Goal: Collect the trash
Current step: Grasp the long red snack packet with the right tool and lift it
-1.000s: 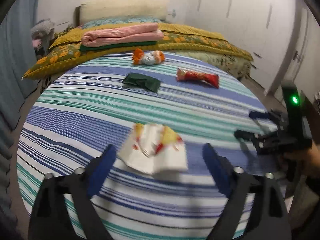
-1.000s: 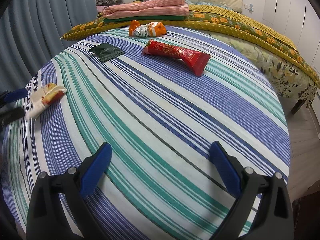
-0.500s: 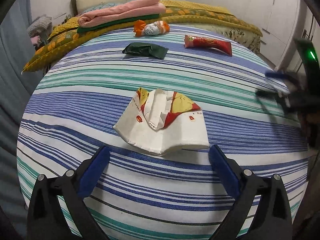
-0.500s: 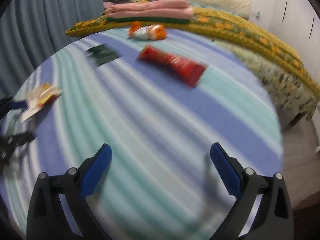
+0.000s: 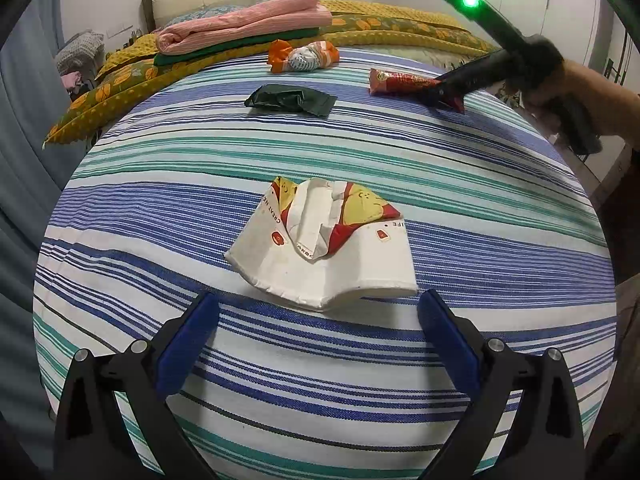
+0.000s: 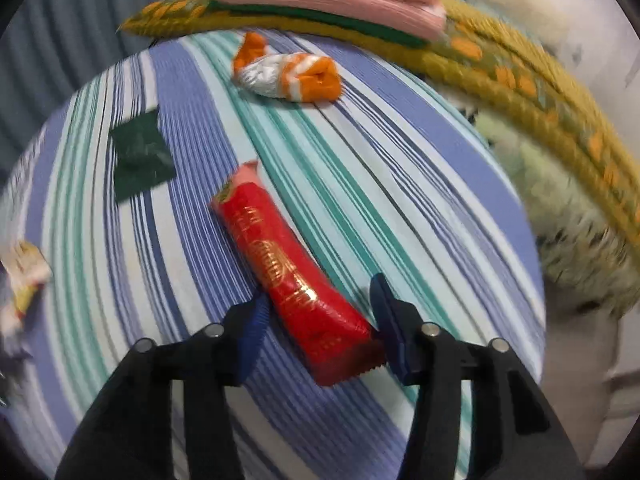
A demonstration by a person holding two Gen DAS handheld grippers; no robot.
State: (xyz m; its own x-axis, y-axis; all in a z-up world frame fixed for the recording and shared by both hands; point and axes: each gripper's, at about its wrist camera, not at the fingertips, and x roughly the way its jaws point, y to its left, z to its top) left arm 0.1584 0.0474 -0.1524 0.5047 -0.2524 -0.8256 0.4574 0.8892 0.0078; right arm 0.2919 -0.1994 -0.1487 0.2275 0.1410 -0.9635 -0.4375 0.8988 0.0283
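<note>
1. Right gripper (image 6: 320, 324) tips steeply down over the striped bedspread (image 6: 400, 184), jaws closing with the red snack wrapper (image 6: 288, 276) lying between the blue pads; whether they press it yet, I cannot tell
2. The wrapper's crimped near end sits between the jaws, its far end stretching away beyond the tips
3. Left gripper (image 5: 318, 336) hangs with jaws spread wide, nothing held
4. The crushed paper cup (image 5: 324, 248) lies just ahead of those open jaws, centred on the gap, untouched
5. Beyond the cup, well clear of the left jaws: a dark green wrapper (image 5: 292, 100) and an orange-and-silver wrapper (image 5: 304, 55)
</note>
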